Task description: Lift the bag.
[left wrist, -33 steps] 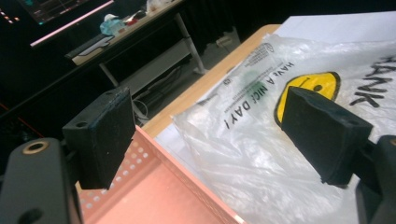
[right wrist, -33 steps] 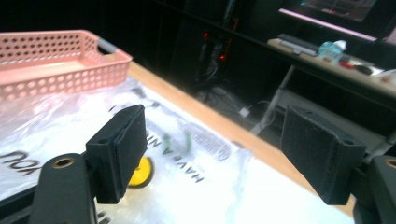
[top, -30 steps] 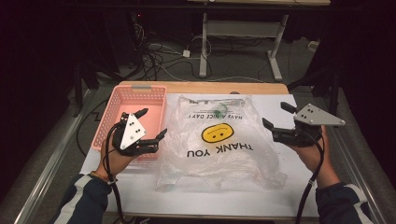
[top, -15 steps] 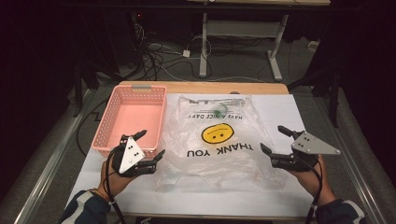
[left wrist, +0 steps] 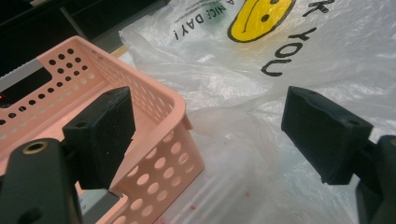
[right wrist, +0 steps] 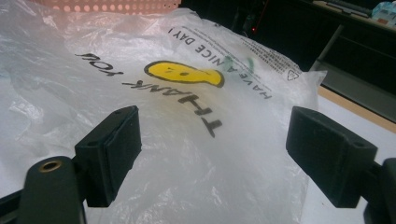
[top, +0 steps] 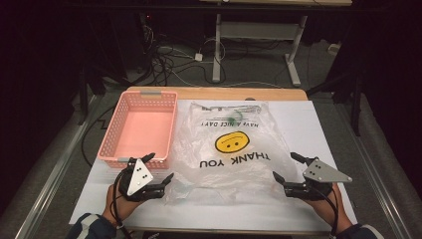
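Nothing had been gripped yet: both the left tongs (top: 160, 171) and right tongs (top: 284, 168) were spread beside the flat plastic bag (top: 226, 147).

Both hands draw back toward the person: the left gripper (top: 160, 171) leaves the pink basket (top: 112, 135) ahead of it, the right gripper (top: 287, 167) (jaws spread) nears the plastic bag (top: 226, 149) edge.

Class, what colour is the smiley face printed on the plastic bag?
Yellow, on the smiley face of the plastic bag; clearest in the high view.
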Action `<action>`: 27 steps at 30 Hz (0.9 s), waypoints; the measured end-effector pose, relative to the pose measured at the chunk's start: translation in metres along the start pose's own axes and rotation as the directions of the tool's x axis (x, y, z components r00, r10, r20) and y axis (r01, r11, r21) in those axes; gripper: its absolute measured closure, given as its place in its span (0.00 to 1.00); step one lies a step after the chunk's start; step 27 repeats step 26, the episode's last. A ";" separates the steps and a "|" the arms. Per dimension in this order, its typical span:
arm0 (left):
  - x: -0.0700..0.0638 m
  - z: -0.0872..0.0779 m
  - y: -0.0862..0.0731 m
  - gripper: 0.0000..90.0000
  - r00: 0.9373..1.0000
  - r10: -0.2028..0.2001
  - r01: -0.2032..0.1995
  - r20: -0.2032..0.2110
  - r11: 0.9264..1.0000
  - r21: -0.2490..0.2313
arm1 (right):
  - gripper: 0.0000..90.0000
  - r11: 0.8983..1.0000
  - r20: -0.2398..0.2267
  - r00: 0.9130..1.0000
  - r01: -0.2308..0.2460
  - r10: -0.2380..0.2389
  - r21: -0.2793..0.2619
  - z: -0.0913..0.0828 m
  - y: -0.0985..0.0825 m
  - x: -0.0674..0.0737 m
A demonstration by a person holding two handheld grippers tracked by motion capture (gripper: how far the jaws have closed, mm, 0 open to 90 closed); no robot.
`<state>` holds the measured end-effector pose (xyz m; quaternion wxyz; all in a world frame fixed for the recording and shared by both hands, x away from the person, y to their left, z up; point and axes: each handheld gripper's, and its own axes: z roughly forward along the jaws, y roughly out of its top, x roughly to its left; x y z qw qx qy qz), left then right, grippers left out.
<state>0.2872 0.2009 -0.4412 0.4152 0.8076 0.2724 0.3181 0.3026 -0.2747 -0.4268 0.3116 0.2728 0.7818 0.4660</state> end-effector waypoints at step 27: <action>0.000 0.006 0.003 0.19 1.000 -0.002 0.001 0.026 1.000 0.010 | 0.21 1.000 0.005 1.000 0.010 -0.010 -0.001 -0.005 0.001 -0.001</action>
